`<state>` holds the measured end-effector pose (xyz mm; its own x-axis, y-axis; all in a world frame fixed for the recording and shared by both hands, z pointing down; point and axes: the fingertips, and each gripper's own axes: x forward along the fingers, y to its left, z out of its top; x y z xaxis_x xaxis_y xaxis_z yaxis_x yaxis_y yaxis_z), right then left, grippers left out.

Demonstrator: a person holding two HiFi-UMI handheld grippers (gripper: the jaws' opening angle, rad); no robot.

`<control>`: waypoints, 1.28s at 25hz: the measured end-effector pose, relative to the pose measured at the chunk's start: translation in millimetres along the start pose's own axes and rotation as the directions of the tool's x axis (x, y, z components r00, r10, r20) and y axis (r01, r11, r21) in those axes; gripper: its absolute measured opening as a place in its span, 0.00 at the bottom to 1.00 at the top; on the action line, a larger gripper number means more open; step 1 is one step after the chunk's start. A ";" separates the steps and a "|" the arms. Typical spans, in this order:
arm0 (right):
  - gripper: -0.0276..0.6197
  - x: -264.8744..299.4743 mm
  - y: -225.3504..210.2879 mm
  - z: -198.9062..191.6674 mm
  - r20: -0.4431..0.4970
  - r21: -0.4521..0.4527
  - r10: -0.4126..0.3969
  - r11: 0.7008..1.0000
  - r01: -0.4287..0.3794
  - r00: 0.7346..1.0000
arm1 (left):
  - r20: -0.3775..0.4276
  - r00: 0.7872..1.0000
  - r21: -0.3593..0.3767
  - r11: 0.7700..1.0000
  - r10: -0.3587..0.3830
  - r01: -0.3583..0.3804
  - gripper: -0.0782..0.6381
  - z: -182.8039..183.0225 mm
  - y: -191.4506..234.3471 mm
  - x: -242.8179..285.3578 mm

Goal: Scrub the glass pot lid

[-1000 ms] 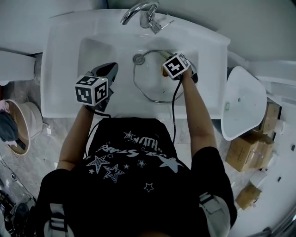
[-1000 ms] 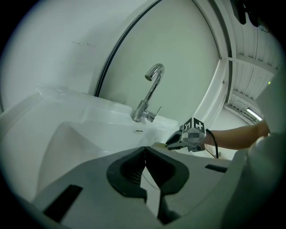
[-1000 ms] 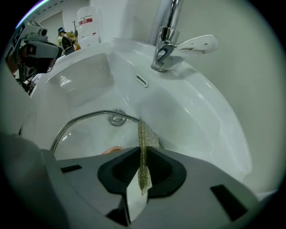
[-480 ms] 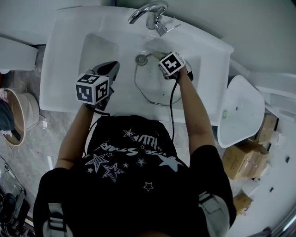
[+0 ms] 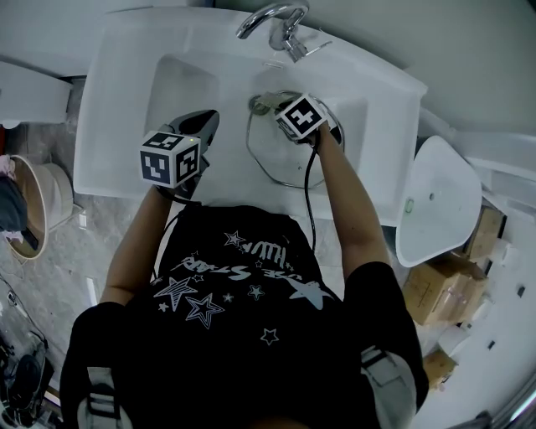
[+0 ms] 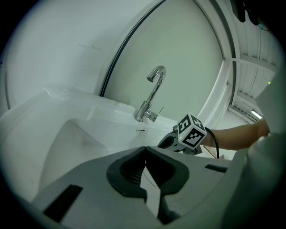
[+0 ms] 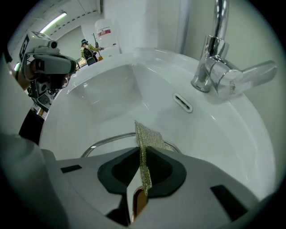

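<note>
Across the last second the right gripper (image 5: pixel 276 107) has slid leftward over the glass pot lid (image 5: pixel 280 161), from the lid's right-hand side toward the part nearest the faucet (image 5: pixel 272 21). The left gripper (image 5: pixel 208 119) has barely shifted and stays above the front left part of the sink (image 5: pixel 109 126), clear of the lid.

The lid lies flat in the bottom of the basin (its glass is so clear that mostly the thin metal rim shows, as a ring). In the right gripper view that rim (image 7: pixel 105 142) curves as a bright, smooth band just beyond the jaws. The right gripper (image 7: pixel 143 152) is clamped on a scrub pad (image 7: pixel 147 136), a thin, flat rectangle of coarse, glittery woven mesh, yellow-green in tone, standing on edge between the dark, rounded jaw pads and poking out over the lid. Whether the pad touches the glass cannot be made out.

The sink is glossy white, with softly rounded walls and a small oval overflow slot (image 7: pixel 182 102) below the faucet (image 7: pixel 214 67), which is polished chrome with a curved spout and a flat lever.

In the left gripper view the left gripper (image 6: pixel 145 154) has its matte grey jaws pressed together with nothing between them; beyond them the marker cube of the right gripper (image 6: pixel 191 130) shows, black and white and sharp-cornered.
</note>
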<state>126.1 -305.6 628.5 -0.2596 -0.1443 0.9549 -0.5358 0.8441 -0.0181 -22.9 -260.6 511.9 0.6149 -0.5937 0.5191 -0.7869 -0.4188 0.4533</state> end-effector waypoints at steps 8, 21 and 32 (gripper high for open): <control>0.12 -11.0 40.9 -5.1 0.047 -0.087 0.041 0.996 -0.037 0.998 | -0.009 1.000 0.016 1.000 -0.022 0.022 0.12 -10.5 -12.8 -6.0; 0.12 -30.6 96.9 -41.8 0.056 -0.184 0.085 0.980 -0.074 0.995 | -0.024 0.999 0.028 0.998 -0.047 0.047 0.12 -30.3 -31.1 -19.7; 0.12 -58.6 129.1 -81.5 0.080 -0.196 0.112 0.976 -0.095 0.990 | -0.030 0.998 0.036 0.997 -0.063 0.064 0.12 -44.4 -54.1 -26.4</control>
<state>137.7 -146.1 594.3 -0.3817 -0.0894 0.9199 -0.3409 0.9388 -0.0502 5.7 -191.7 505.9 0.6646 -0.5450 0.5112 -0.7472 -0.4802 0.4594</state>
